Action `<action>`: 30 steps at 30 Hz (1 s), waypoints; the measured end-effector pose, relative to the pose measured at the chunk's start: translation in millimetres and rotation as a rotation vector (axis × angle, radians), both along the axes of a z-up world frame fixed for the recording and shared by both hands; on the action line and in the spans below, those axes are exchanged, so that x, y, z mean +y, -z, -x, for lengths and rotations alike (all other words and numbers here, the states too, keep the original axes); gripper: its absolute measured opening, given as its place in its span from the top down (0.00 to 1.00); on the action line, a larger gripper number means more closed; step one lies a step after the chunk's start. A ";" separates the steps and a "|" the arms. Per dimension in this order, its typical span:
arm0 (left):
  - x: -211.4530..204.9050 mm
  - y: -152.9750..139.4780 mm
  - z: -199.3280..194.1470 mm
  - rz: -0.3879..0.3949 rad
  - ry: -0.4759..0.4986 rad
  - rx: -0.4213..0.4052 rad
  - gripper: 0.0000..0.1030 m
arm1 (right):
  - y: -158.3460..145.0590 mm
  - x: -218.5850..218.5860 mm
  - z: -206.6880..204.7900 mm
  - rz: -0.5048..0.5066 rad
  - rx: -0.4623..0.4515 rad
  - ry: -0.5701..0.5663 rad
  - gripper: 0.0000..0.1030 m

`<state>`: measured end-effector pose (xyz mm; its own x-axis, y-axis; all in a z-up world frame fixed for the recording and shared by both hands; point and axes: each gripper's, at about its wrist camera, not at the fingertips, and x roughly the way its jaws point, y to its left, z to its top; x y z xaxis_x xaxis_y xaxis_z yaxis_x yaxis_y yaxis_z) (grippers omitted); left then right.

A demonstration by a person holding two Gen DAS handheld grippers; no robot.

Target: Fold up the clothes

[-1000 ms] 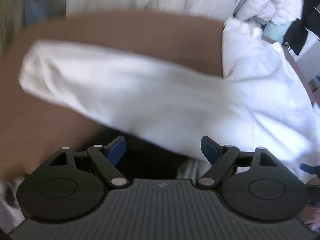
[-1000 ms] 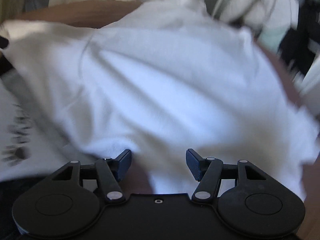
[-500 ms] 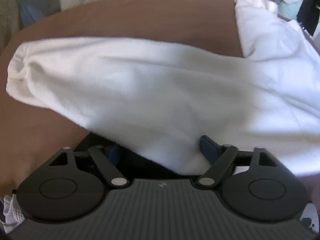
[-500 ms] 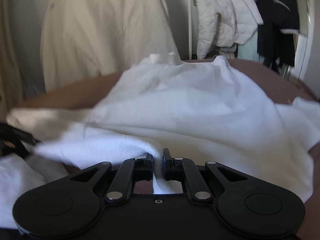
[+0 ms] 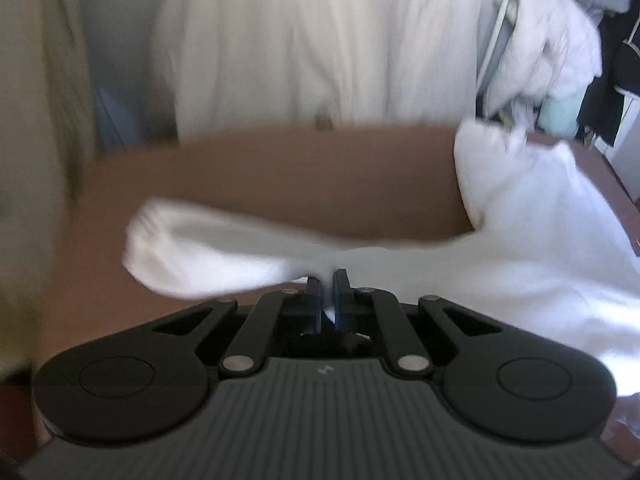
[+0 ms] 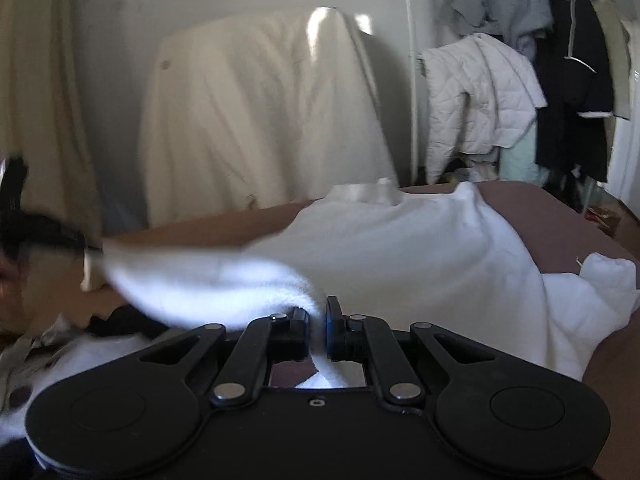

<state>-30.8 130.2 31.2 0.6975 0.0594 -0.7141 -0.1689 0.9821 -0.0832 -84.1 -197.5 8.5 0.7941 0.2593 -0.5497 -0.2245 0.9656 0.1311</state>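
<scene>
Both grippers have just gone from gaping wide to pinched tight on the white sweatshirt (image 6: pixel 420 264) that lies spread over the brown bed (image 5: pixel 280 176). A second ago the left gripper (image 5: pixel 327 280) stood with its blue pads well apart above the sleeve (image 5: pixel 208 256); half a second ago the cloth lay between them; now the jaws are pressed together with only a thin fold of white fabric showing between the pads. The right gripper (image 6: pixel 318 312) closed sooner, and it holds a thick roll of the garment's near edge, with the cloth trailing down through the gap behind its fingers. The views have also tilted up since then: where the garment filled both pictures, the covered chair (image 6: pixel 260 112) and the clothes rack (image 6: pixel 520 80) behind the bed now show, which fits both hands lifting as they grip. In the left wrist view the sleeve hangs off to the left of the pads, its cuff blurred by motion, so it is hard to say whether that end has left the bed entirely. The body of the sweatshirt rests on the bed, stretching away to the right. For the task this reads as the start of a fold: the sleeve and the near edge are secured and raised, probably ready to be carried across the body, with no fold yet laid down.
</scene>
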 end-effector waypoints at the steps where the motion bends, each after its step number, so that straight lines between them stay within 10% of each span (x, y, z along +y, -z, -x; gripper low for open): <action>1: 1.1 -2.7 4.9 -0.026 -0.006 0.002 0.93 | 9.4 -1.2 4.7 -0.027 0.031 -0.015 0.92; 8: 4.7 53.4 -2.4 -0.142 -0.072 0.192 0.94 | 36.0 15.8 -5.2 -0.147 0.134 -0.045 0.90; 12: 16.6 49.1 -7.9 -0.207 -0.100 0.193 0.91 | 19.3 51.7 -7.3 -0.045 0.096 -0.168 0.90; 19: -5.4 120.4 -23.2 -0.343 -0.010 0.441 0.91 | 72.6 77.1 -5.1 0.051 0.244 -0.216 0.83; 22: -18.2 92.2 -20.5 -0.422 -0.015 0.371 0.82 | 45.8 43.4 0.9 -0.077 0.212 -0.221 0.69; 26: -40.1 22.3 10.3 -0.390 0.070 0.082 0.39 | 19.6 -28.3 22.6 -0.199 0.117 -0.101 0.38; 30: -89.2 -23.7 40.2 -0.350 0.185 -0.147 0.24 | 17.4 -115.1 32.5 -0.253 0.073 0.112 0.37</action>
<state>-71.0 41.1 54.8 0.8122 0.1453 -0.5650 0.0016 0.9679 0.2512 -116.6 -312.6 -8.9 0.7862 0.3086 -0.5355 -0.0996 0.9184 0.3829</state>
